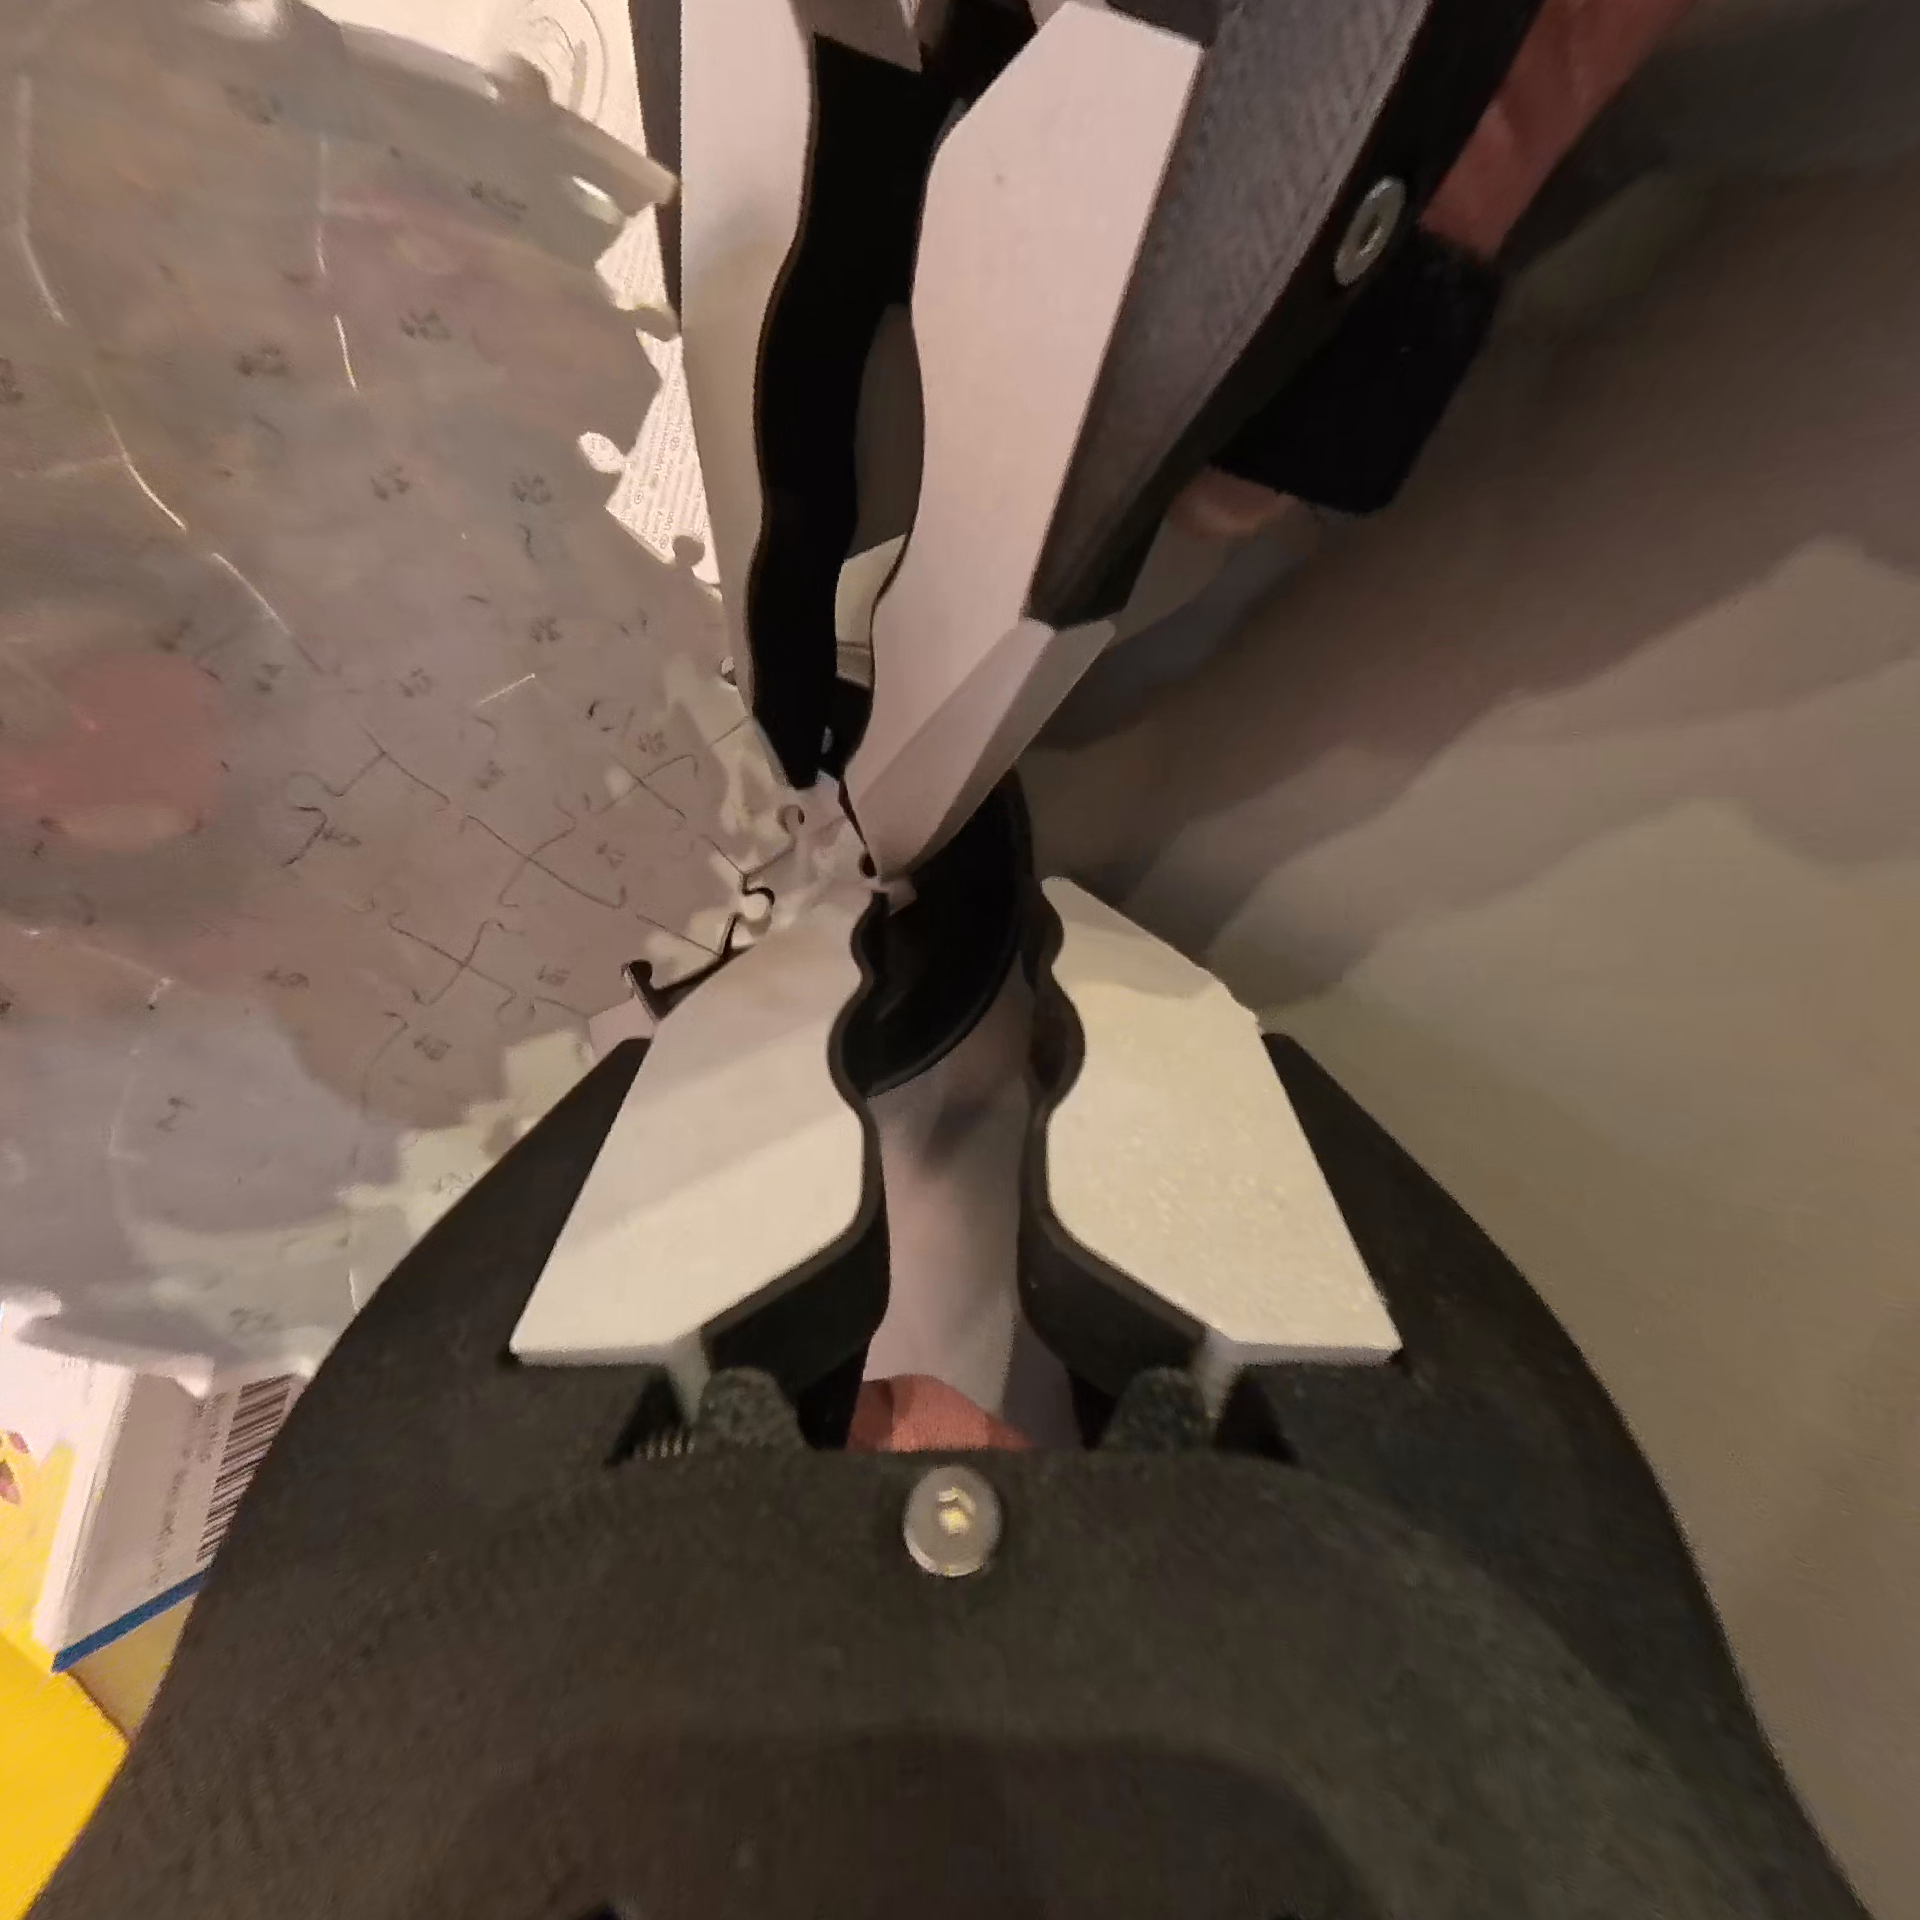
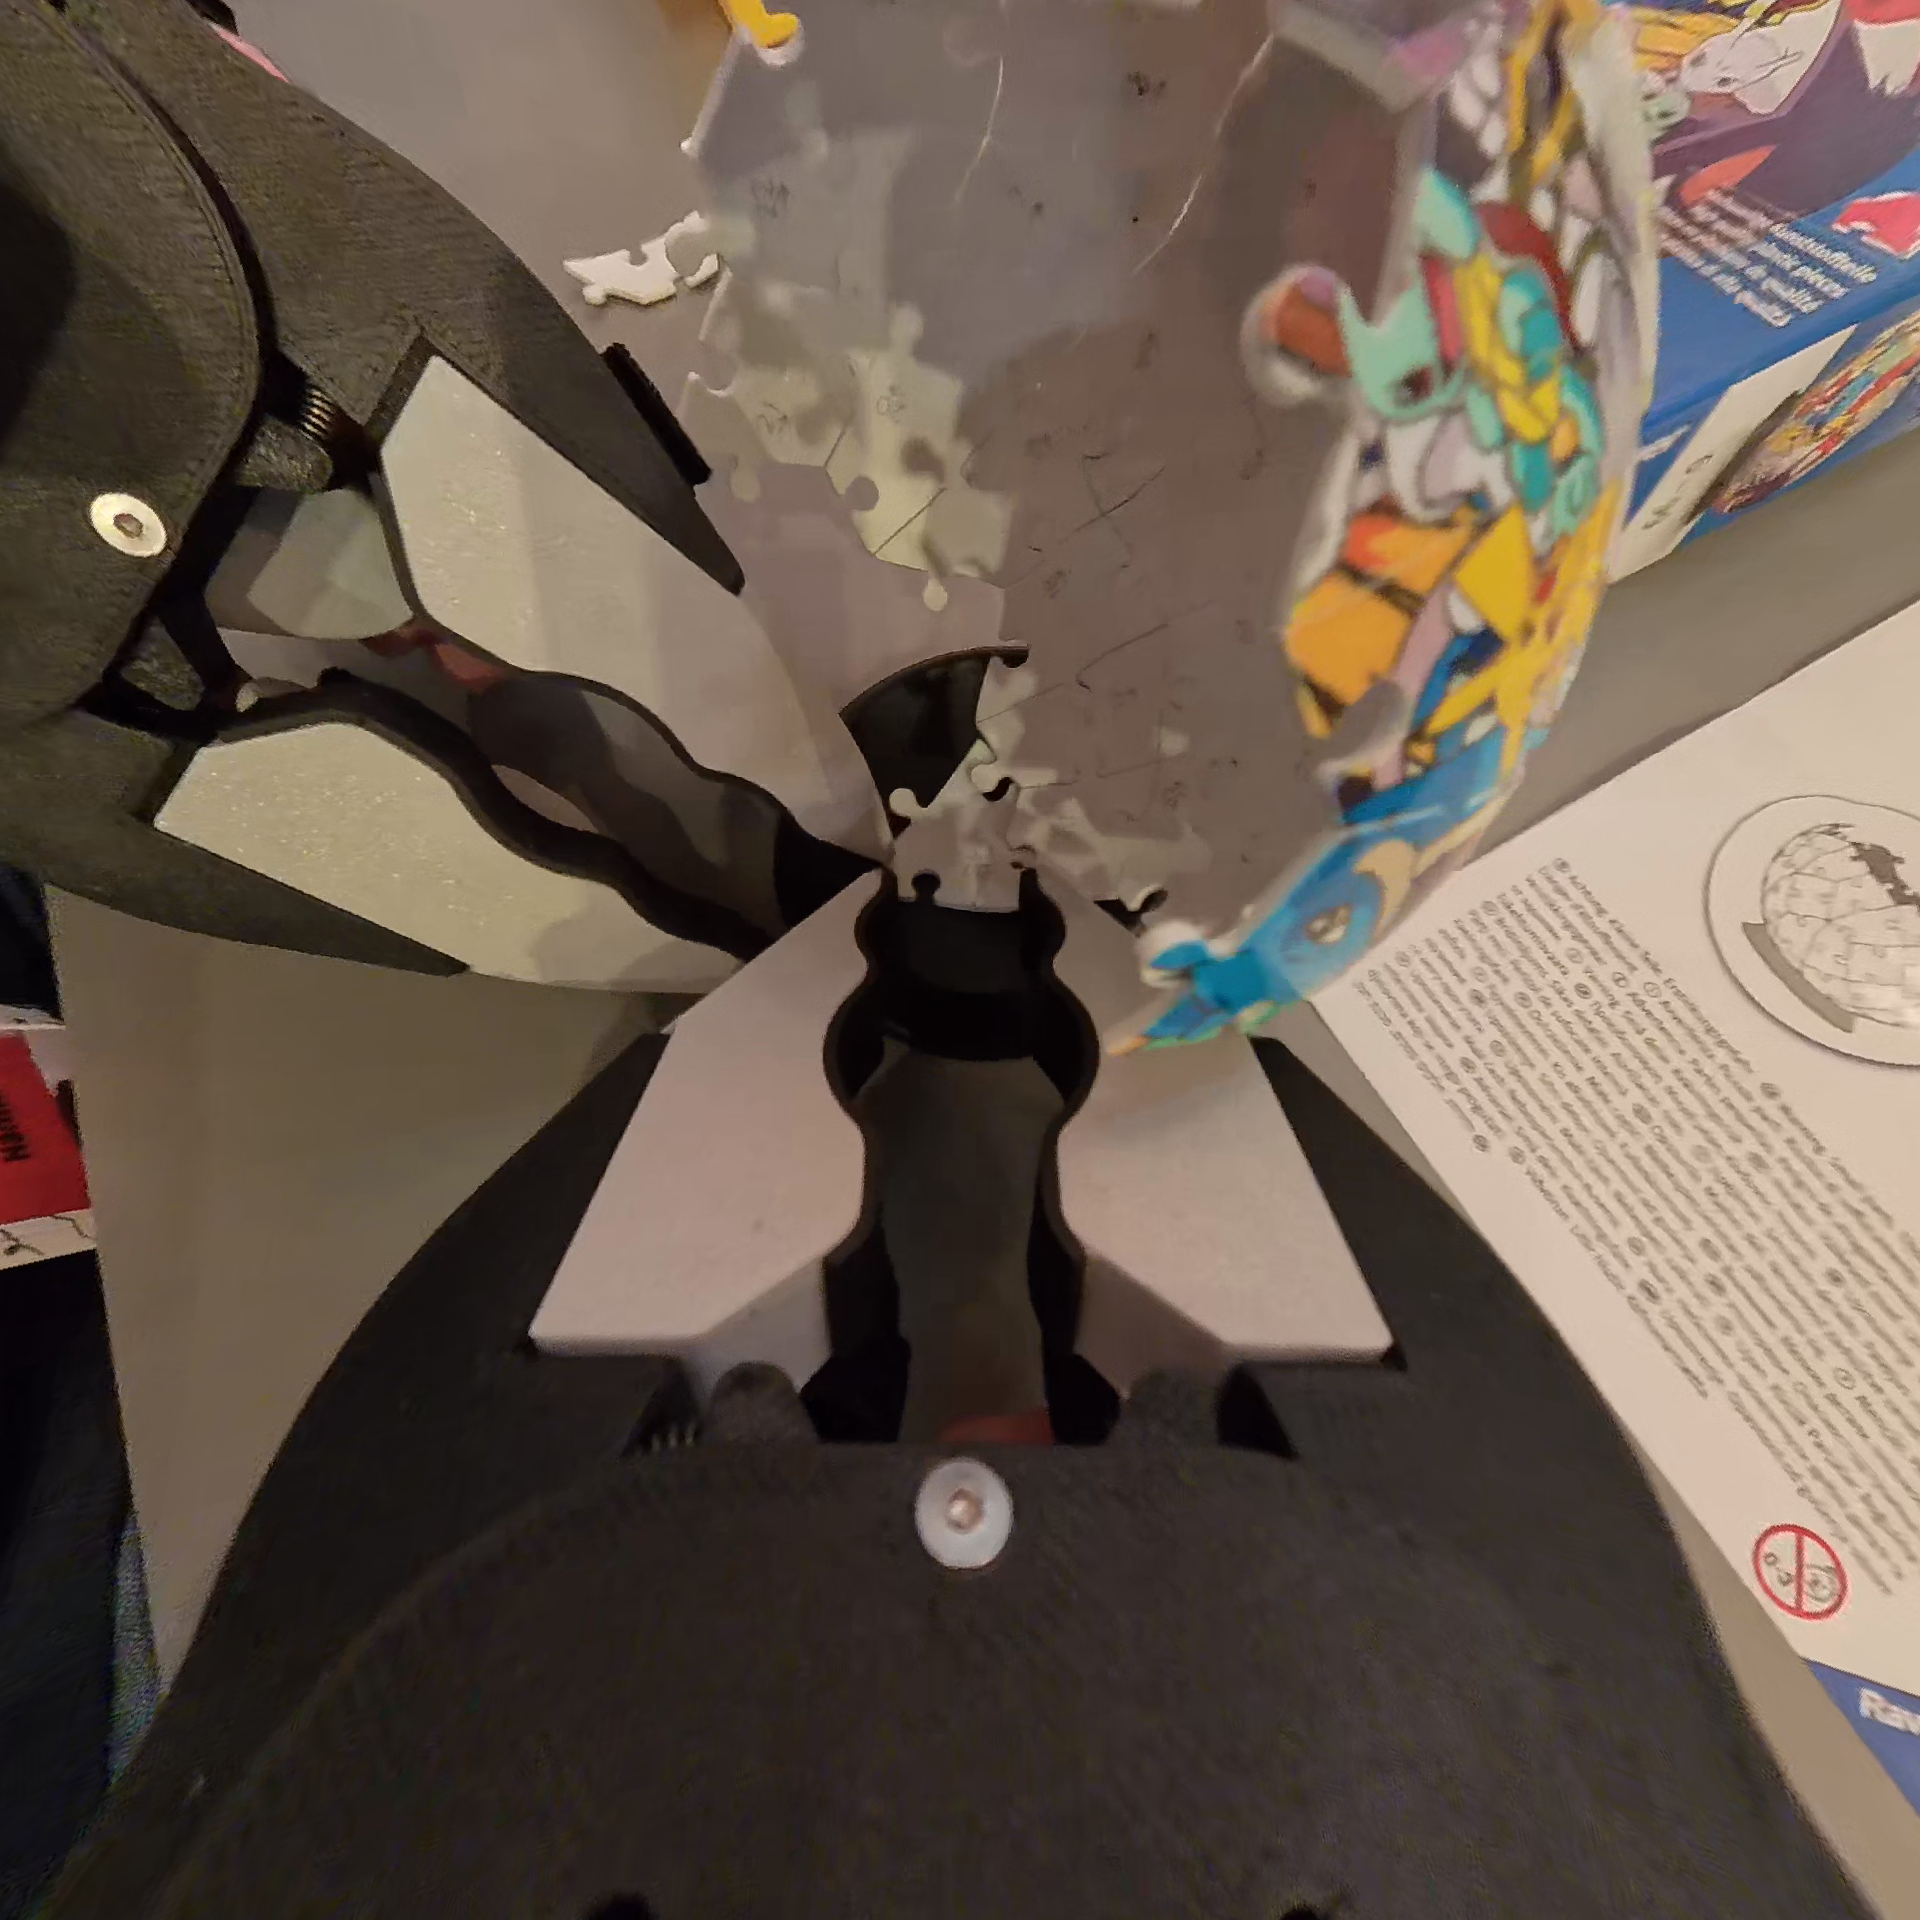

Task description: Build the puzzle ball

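In the left wrist view, the left tongs (image 1: 883, 914) are pressed together on the jagged edge of the half-built puzzle ball (image 1: 343, 644), which fills the left side. In the right wrist view, the right tongs (image 2: 961, 894) pinch a loose piece (image 2: 956, 847) against that same edge, above the worktop (image 2: 343, 1122). Line up the tabs first, then press gently, holding the shell steady.

Left hand-held gripper (image 1: 873, 904): rough, matt black plastic body; smooth matt white finger (image 1: 1174, 1153) panels; bright metal screw (image 1: 953, 1536). Right hand-held gripper (image 2: 961, 894): same finish. Puzzle ball (image 2: 1122, 520): smooth plastic-looking shell, pale grey semi-gloss inside, glossy colour-printed outside. Leaflet (image 2: 1662, 1195), right: matt white paper. Box (image 2: 1787, 291), far right: glossy printed card. Counter (image 1: 1558, 935): smooth, matt, pale.
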`<action>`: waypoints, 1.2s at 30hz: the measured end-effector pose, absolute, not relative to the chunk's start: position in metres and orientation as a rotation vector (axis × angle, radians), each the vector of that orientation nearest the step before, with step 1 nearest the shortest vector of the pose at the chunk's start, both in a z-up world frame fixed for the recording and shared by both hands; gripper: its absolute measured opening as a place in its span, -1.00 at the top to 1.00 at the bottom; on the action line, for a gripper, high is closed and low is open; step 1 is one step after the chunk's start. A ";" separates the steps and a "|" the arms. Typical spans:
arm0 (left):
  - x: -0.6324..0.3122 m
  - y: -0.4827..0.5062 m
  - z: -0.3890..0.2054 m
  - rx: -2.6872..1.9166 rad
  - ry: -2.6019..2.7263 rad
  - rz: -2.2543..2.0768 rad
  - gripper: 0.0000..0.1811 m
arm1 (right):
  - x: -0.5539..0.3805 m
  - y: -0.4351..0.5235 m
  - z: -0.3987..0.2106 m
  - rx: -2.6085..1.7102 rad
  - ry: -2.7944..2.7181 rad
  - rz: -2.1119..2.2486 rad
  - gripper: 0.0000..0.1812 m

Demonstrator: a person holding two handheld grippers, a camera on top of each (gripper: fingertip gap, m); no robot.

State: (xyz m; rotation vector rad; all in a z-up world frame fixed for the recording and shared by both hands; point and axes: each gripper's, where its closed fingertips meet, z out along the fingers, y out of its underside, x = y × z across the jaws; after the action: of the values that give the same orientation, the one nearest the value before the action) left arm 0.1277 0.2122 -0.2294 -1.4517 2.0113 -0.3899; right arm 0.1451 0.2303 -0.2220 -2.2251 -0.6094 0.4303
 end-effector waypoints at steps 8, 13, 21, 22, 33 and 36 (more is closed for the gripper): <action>0.130 0.216 -0.228 -1.474 2.016 -0.362 0.68 | 0.146 0.229 -0.220 -2.218 -0.619 0.439 0.65; 0.135 0.214 -0.228 -1.463 2.020 -0.386 0.62 | 0.146 0.228 -0.221 -2.213 -0.631 0.438 0.65; 0.137 0.210 -0.230 -1.492 2.033 -0.447 0.67 | 0.146 0.230 -0.222 -2.207 -0.665 0.408 0.63; 0.137 0.210 -0.230 -1.495 2.034 -0.445 0.67 | 0.147 0.231 -0.222 -2.208 -0.664 0.414 0.63; 0.137 0.213 -0.230 -1.534 2.013 -0.443 0.61 | 0.149 0.232 -0.222 -2.206 -0.646 0.383 0.62; 0.137 0.211 -0.231 -1.554 2.008 -0.472 0.61 | 0.149 0.232 -0.222 -2.201 -0.651 0.371 0.62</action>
State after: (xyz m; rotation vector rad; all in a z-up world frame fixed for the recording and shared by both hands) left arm 0.1368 0.2108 -0.2306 -1.5535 2.0077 -0.4722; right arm 0.1486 0.2315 -0.2222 -2.2015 -0.6513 0.3706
